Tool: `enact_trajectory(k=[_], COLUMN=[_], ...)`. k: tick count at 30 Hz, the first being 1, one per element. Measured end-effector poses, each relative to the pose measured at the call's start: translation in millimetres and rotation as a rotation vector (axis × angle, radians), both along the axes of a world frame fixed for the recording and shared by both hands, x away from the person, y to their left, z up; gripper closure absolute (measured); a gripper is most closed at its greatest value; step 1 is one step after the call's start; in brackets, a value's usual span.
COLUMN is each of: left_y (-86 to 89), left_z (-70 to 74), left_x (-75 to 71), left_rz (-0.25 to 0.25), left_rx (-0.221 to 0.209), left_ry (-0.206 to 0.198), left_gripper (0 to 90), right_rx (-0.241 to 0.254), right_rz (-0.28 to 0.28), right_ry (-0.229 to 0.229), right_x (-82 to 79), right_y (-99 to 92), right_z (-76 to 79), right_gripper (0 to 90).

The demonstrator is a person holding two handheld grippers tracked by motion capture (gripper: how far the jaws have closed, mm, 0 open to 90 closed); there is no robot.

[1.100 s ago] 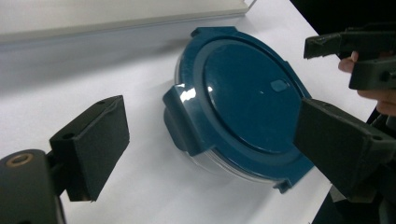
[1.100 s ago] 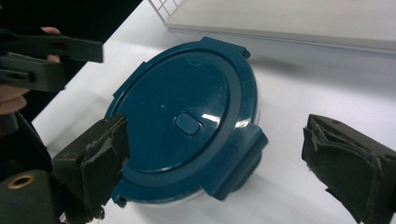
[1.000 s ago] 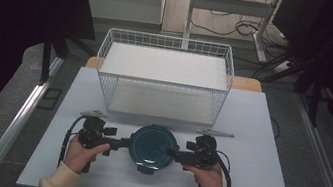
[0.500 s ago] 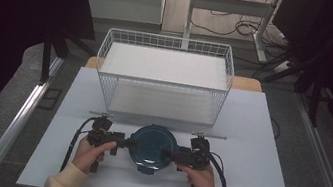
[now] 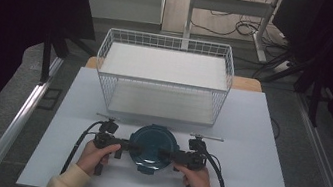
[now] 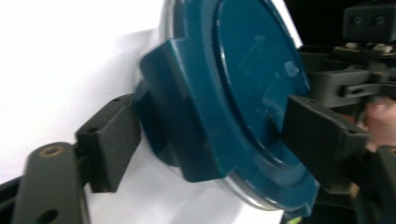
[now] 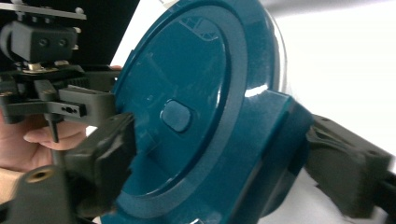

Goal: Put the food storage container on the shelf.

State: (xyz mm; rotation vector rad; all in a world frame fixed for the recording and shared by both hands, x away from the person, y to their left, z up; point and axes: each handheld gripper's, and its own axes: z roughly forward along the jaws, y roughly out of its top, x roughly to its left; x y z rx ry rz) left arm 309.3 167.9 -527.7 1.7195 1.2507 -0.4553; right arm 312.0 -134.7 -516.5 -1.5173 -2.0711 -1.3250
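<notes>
while both jaws clamp opposite tabs, teal lid (image 5: 150, 147) between.

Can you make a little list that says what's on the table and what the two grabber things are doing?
table: white
container: round, dark teal lid, near front edge
basket: white wire basket, behind the container
left gripper: closed on the container's left latch
right gripper: closed on the container's right latch
hands: one on each gripper
</notes>
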Motion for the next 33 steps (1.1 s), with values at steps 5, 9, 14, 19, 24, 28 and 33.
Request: enact_trajectory(k=[5, 9, 14, 19, 24, 28, 33], left_y=[1.9, 2.2, 4.0, 3.5, 5.4, 5.9, 8.3], left_z=[-0.4, 3.8, 11.1, 16.8, 17.4, 21.5, 30.4], left_x=[-1.6, -6.1, -15.3, -25.1, -29.7, -32.6, -37.2], left_rz=[0.029, 0.037, 0.042, 0.057, 0.066, 0.069, 0.076], left_rx=[-0.018, -0.008, 0.001, 0.009, -0.003, 0.006, 0.000], left_ry=[0.031, 0.009, -0.025, -0.056, -0.064, -0.081, -0.126], left_gripper=[25.7, 28.5, 34.4, 37.7, 40.0, 41.5, 43.0], right_rx=[0.018, 0.038, 0.042, 0.040, 0.021, 0.004, -0.008], right_rz=[-0.038, -0.050, -0.031, -0.012, 0.002, 0.029, 0.054], right_ry=[0.010, 0.022, 0.017, -0.008, -0.052, -0.086, -0.136], right_x=[-0.2, -0.5, -3.5, -9.2, -15.7, -17.6, -20.5], right_y=[-5.6, -10.5, -13.1, -15.1, -13.4, -12.4, -10.7], right_z=[0.9, 2.7, 6.2, 9.2, 12.9, 16.1, 23.4], right_gripper=[28.3, 32.9, 34.6, 36.1, 36.3, 36.3, 36.3])
